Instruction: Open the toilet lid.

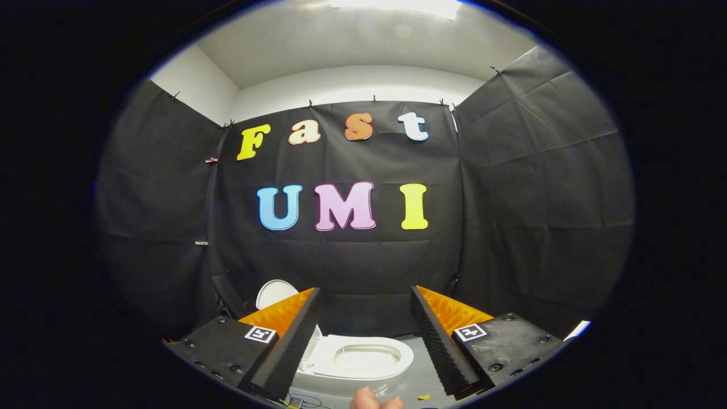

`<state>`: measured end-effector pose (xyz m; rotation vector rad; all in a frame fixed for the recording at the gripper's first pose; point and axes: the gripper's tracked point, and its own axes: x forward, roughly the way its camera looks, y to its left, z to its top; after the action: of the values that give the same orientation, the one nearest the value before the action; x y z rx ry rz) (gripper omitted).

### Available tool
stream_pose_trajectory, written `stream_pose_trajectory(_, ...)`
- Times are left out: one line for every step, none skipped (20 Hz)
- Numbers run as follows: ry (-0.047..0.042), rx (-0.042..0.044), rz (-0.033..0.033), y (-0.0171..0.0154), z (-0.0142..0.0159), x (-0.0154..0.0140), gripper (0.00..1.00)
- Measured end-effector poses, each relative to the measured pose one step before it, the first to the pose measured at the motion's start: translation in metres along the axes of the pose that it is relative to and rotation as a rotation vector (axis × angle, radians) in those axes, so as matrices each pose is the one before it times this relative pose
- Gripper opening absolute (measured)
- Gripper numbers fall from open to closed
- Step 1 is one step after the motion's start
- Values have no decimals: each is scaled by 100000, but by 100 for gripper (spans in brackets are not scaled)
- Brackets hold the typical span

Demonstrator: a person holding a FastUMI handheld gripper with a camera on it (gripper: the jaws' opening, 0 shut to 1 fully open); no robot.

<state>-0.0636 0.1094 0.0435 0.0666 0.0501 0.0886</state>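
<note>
the claw [366,335] hangs with its two fingers spread wide apart, nothing between them, aimed toward the black cloth wall [534,187] of the booth. down between and just beyond the fingers stands a white toilet [363,372] on a grey floor [420,383], its seat ring and bowl showing from above, and the toilet lid [274,293] is already raised, standing upright behind the one finger, so that part of it is hidden. at the very bottom, just below the toilet, the tips of a person's fingers [375,400] poke in.
</note>
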Motion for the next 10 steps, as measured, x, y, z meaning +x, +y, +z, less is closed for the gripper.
stream_pose_trajectory(203,25,-132,-15,-64,23,98)
stream_pose_trajectory(227,-5,-135,-21,-59,28,98)
stream_pose_trajectory(260,25,-89,-40,-78,20,98)
stream_pose_trajectory(84,-96,-69,23,-17,41,98)
stream_pose_trajectory(51,-90,-90,27,-8,65,98)
stream_pose_trajectory(-20,-132,17,45,9,-82,98)
stream_pose_trajectory(-49,-79,185,113,90,-8,98)
stream_pose_trajectory(-16,-165,186,54,3,-112,98)
stream_pose_trajectory(-29,-120,88,-16,14,25,98)
stream_pose_trajectory(96,-95,18,27,-42,25,98)
